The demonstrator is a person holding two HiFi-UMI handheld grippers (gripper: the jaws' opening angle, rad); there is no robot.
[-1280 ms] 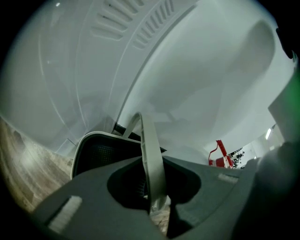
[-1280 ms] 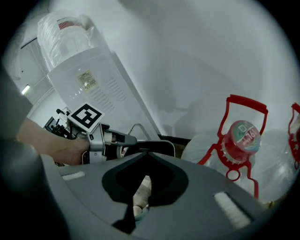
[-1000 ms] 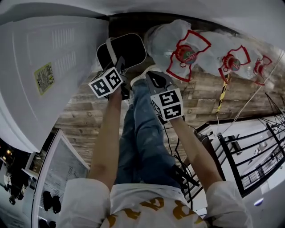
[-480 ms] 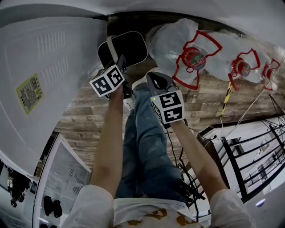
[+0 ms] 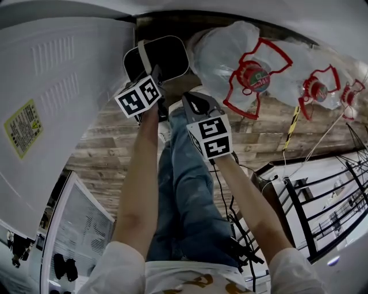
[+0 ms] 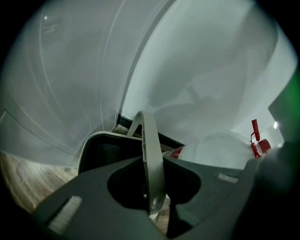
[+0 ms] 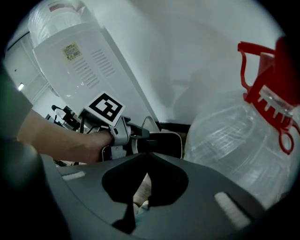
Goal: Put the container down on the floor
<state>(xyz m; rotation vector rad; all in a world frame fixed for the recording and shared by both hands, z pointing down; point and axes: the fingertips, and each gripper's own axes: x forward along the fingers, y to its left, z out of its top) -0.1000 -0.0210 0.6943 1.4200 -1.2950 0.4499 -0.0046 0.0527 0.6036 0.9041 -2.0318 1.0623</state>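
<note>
Wood-plank floor (image 5: 103, 143) fills the middle of the head view, and a pale wall (image 5: 287, 17) runs across the top. At the left stands a white unit (image 5: 63, 86) with vent slots and a yellow label (image 5: 20, 129), its print too small to read. The right gripper view shows a second, paler label (image 7: 71, 50) higher on the unit, also unreadable. A clear bottle (image 5: 230, 51) lies by the wall with a red handle and a cap sticker (image 5: 260, 77) in red and green (no word on it can be made out). Two more bottles (image 5: 299, 69) lie further right, the last one cut off by the frame.

The container (image 5: 164, 54), black with a white rim, is in the corner between the unit and the nearest bottle. Its pale handle (image 6: 151, 150) rises into the left gripper (image 5: 155, 77), whose jaws are clamped on it, one on each side. The gripper covers the container's near side, so I cannot tell whether its base touches the floor. The right gripper (image 5: 192, 102) hangs just beside the left one, over the person's jeans (image 5: 190, 189). Its jaws are pressed together at the tips with nothing between them. A black rack (image 5: 322, 201) at the right is only partly in frame.
</note>
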